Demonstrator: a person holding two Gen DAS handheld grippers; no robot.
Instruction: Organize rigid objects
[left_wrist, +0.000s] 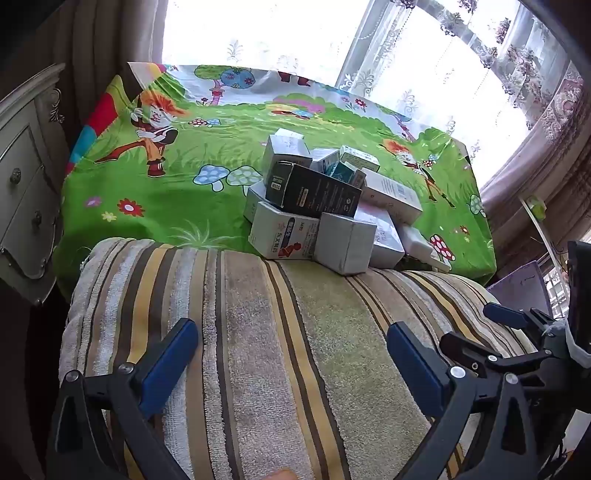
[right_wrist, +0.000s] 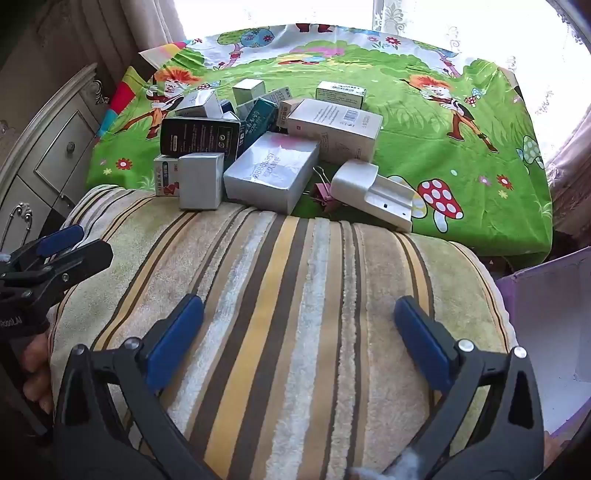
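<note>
Both tools (left_wrist: 291, 354) (right_wrist: 299, 339) gape empty, box pile (right_wrist: 258, 147) well beyond them.

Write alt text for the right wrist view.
A jumbled pile of small boxes sits on a green cartoon-print cloth, with a white plastic holder and a pink binder clip beside it. In front, the open, empty right claw hangs over a striped towel; the left claw shows at the left edge.
</note>
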